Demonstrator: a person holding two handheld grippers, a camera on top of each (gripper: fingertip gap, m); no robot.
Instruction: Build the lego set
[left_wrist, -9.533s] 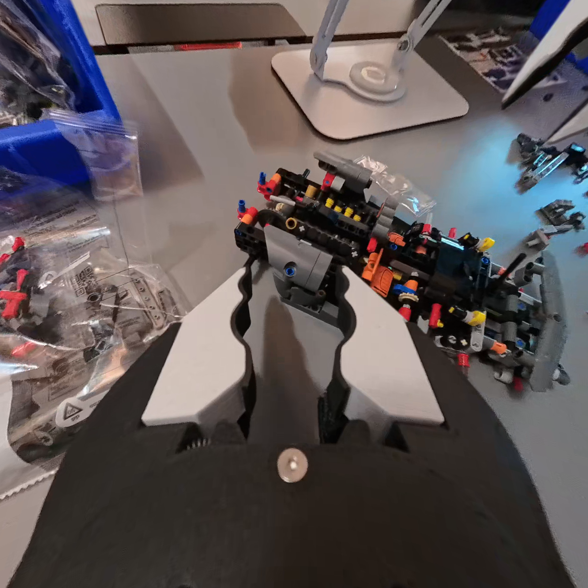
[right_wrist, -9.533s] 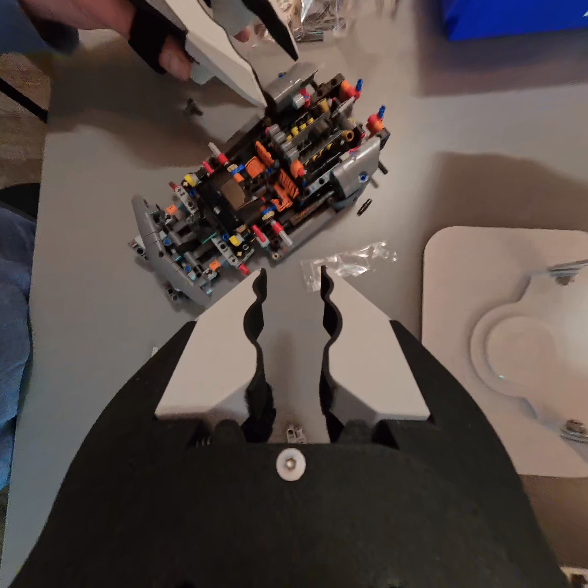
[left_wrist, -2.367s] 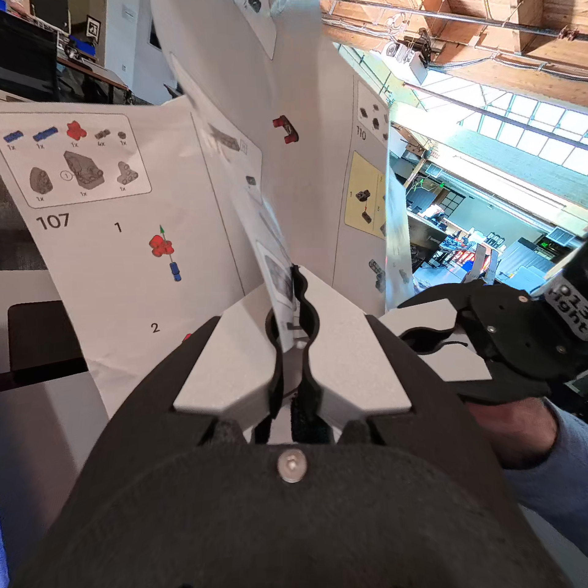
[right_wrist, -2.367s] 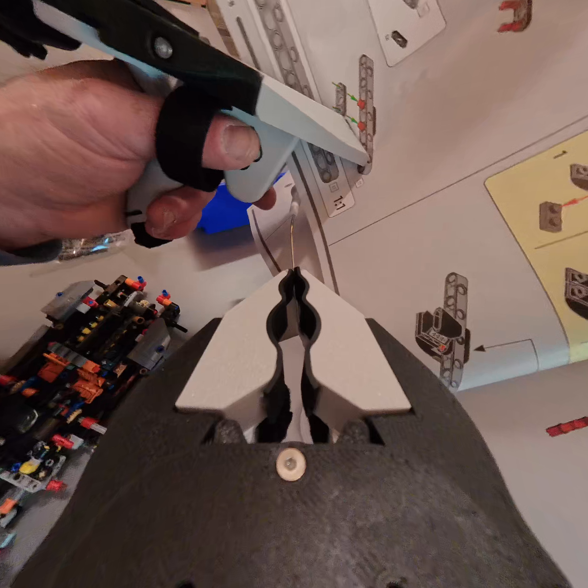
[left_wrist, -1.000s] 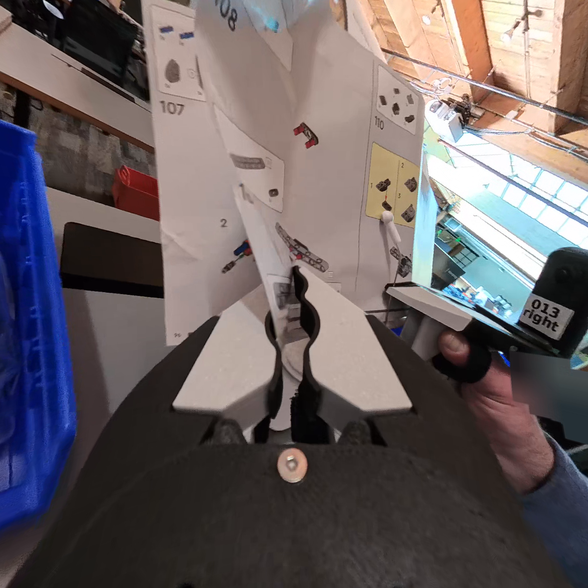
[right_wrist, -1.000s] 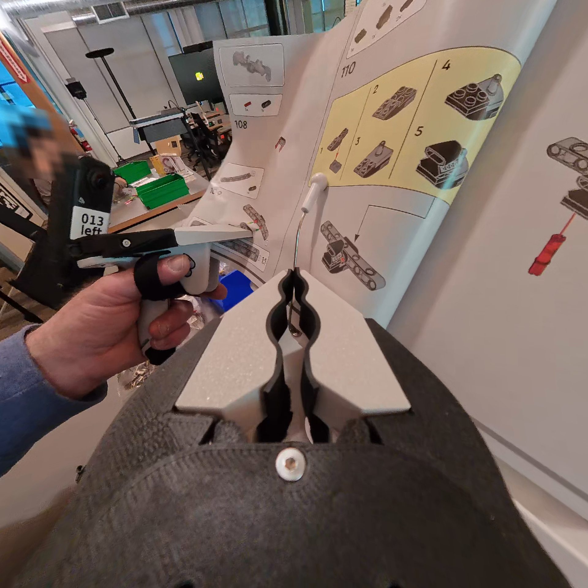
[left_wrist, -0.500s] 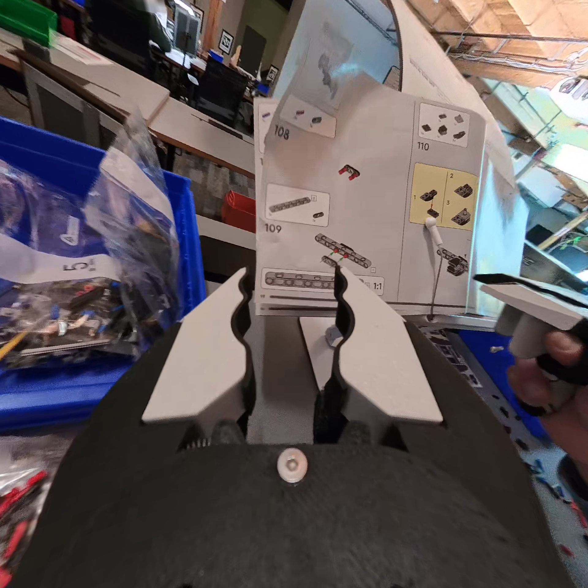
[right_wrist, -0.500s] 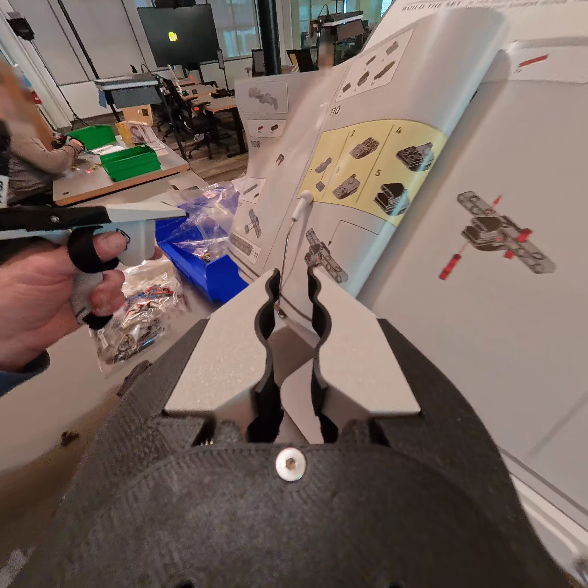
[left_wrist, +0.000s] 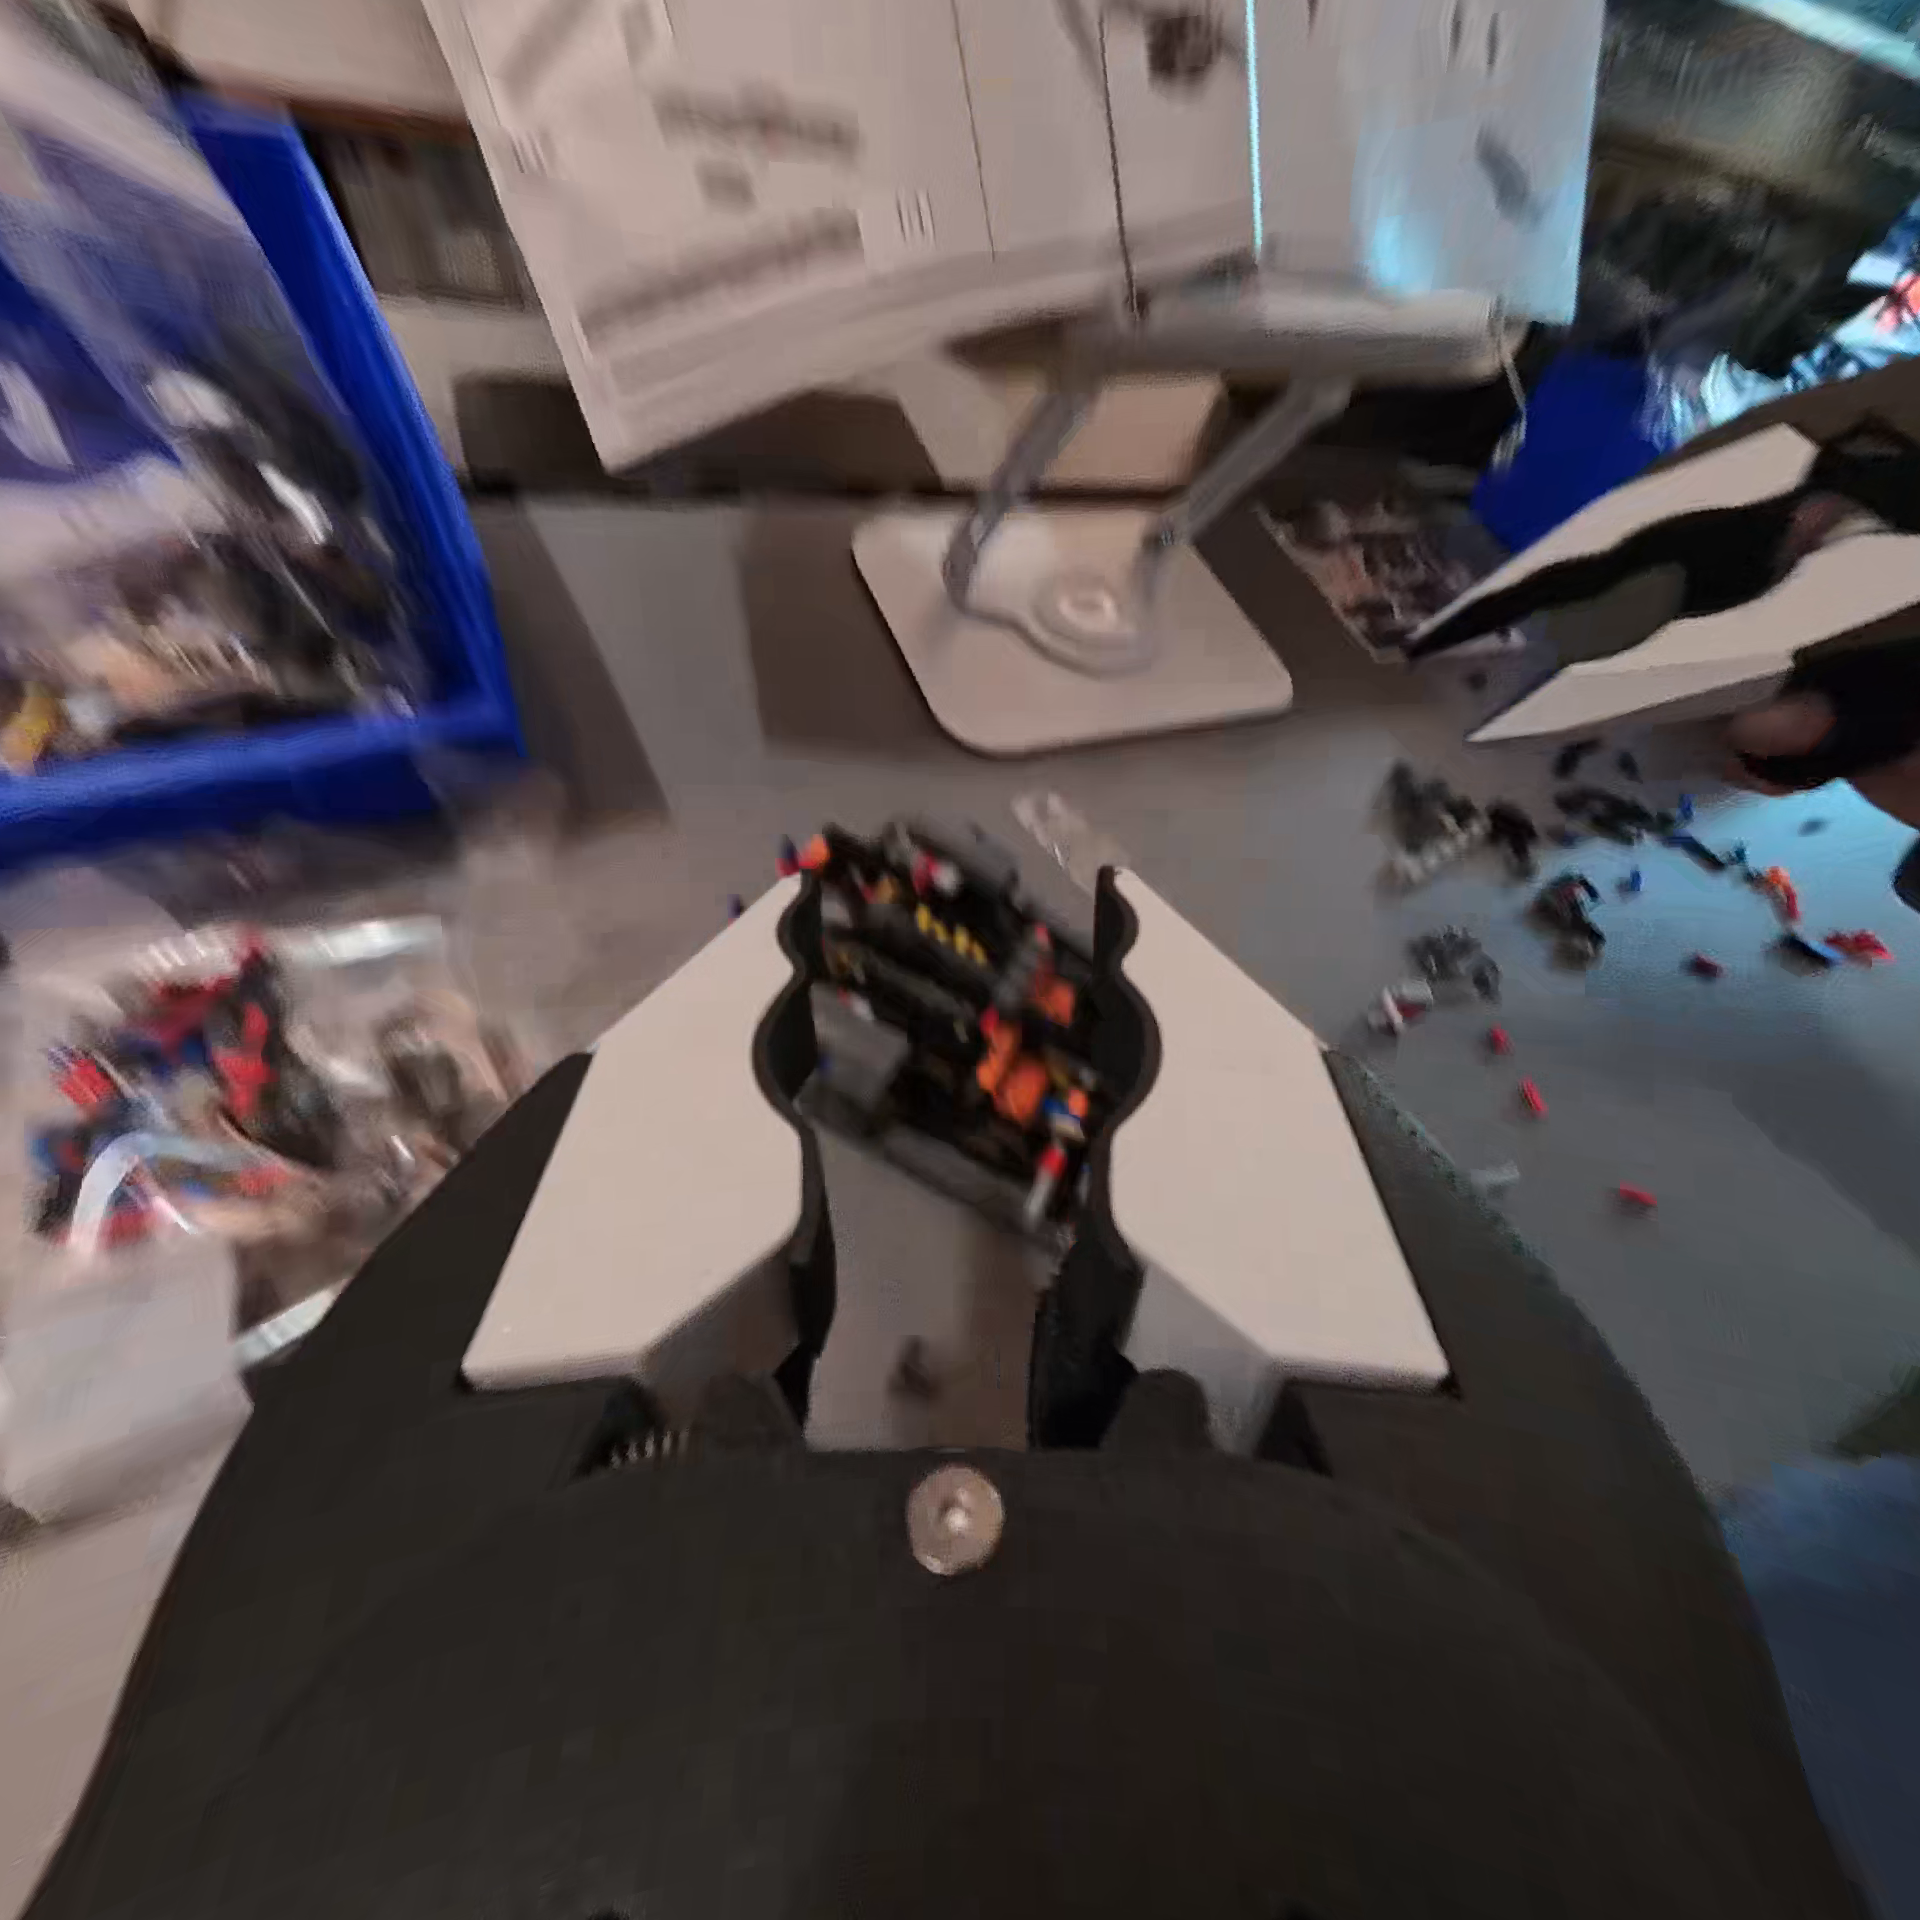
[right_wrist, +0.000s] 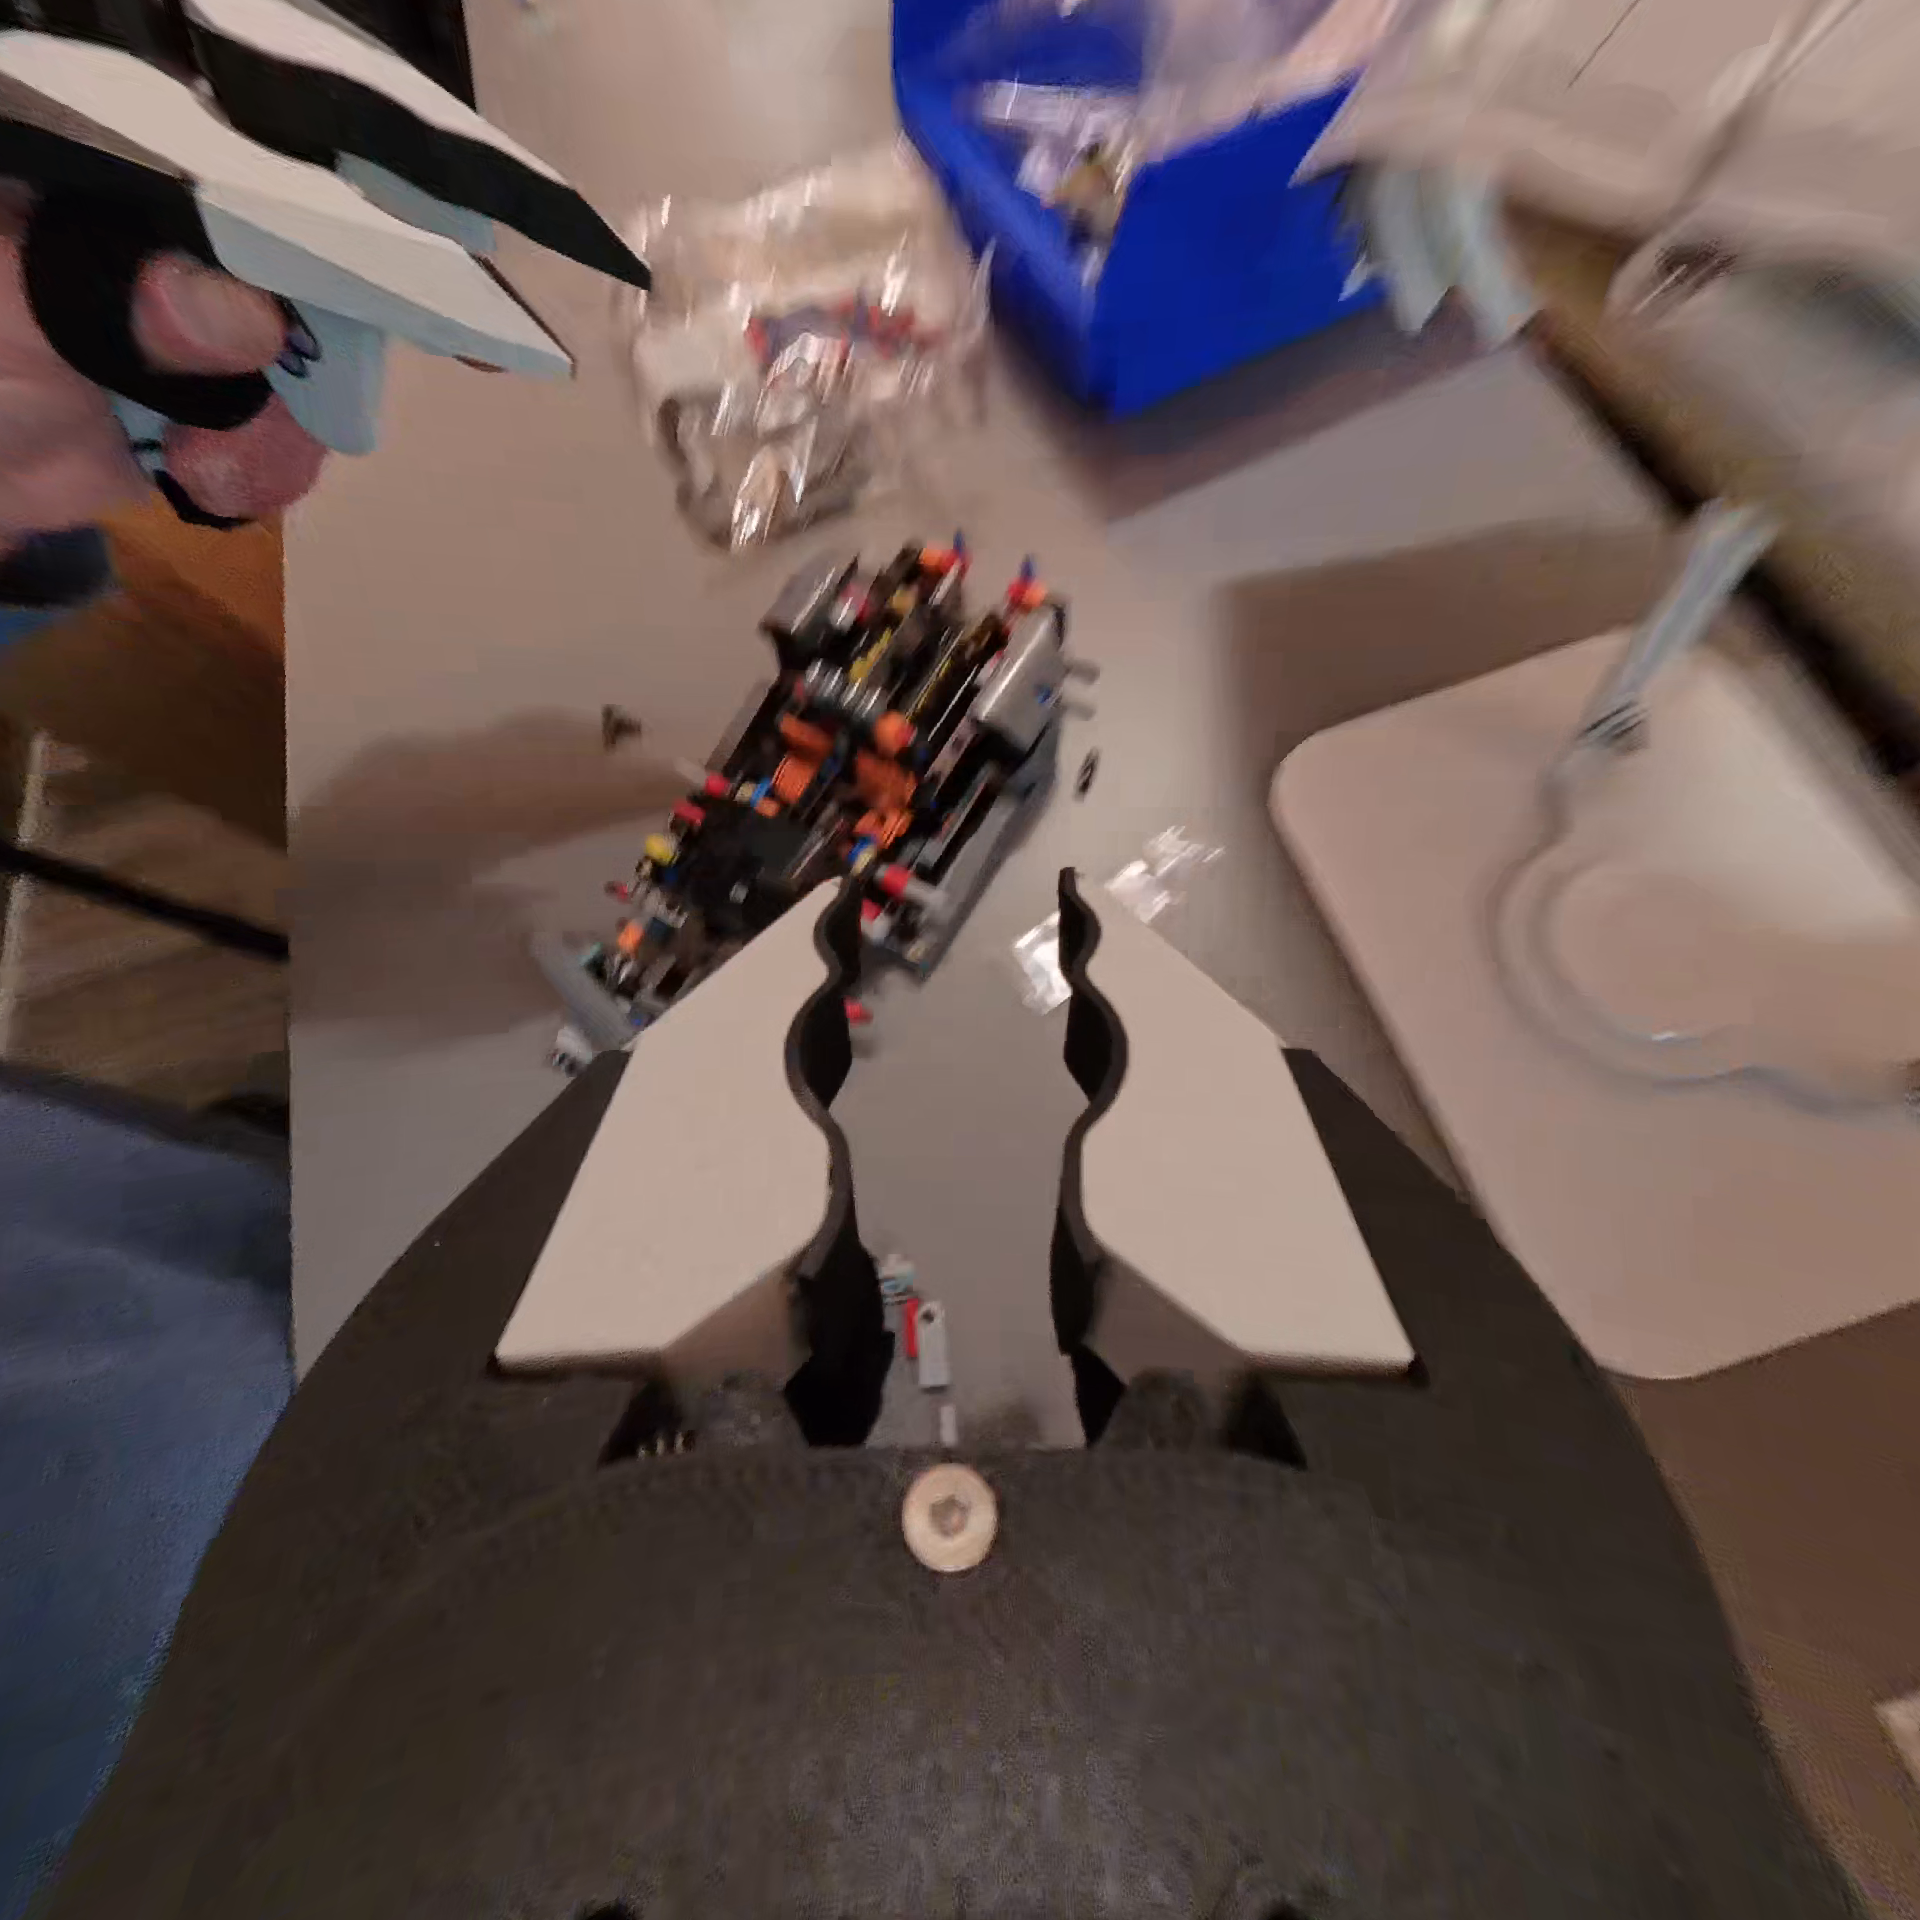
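Both views are motion-blurred. The left gripper and right gripper hover with fingers spread, holding nothing. The partly built Lego model lies on the grey table, between the instruction-booklet stand and bagged parts.

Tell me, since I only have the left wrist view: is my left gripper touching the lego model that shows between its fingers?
Observer: No. The right wrist view shows the left gripper open and off to the side of the lego model, apart from it.
Operator: What's at the model's end that my fingers hide?
Observer: A grey panel, blurred, resting on the table.
Operator: Anything beneath the right gripper?
Observer: Small loose pieces, one red and grey, lie on the table between the open right gripper fingers.
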